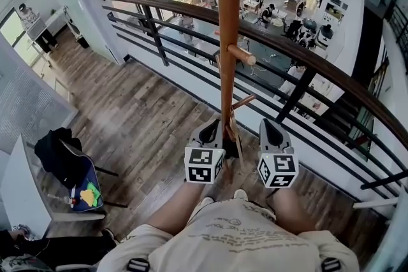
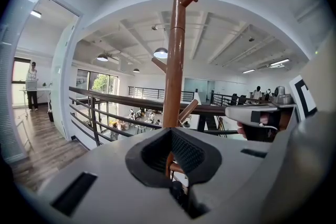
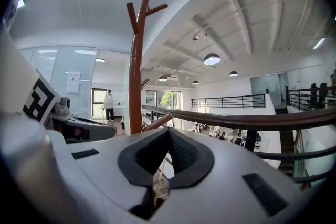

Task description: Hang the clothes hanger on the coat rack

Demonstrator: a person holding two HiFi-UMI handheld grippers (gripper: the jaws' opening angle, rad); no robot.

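Observation:
The brown wooden coat rack (image 1: 226, 41) rises straight in front of me, with pegs at several heights. A pale wooden clothes hanger (image 1: 235, 135) hangs edge-on against the pole just under the lowest peg (image 1: 244, 100); its hook is too small to make out. My left gripper (image 1: 212, 130) is close on the hanger's left and my right gripper (image 1: 268, 127) on its right. Both have their jaws together, with nothing clamped that I can see. In the left gripper view, the pole (image 2: 174, 60) stands right ahead. A thin pale edge of the hanger (image 3: 158, 176) shows below the right gripper's jaws.
A dark railing with a wooden top rail (image 1: 306, 57) runs right behind the rack, with an open atrium below. A chair with a black bag (image 1: 64, 159) stands at the left on the plank floor (image 1: 140, 124). A person (image 2: 31, 84) stands far off.

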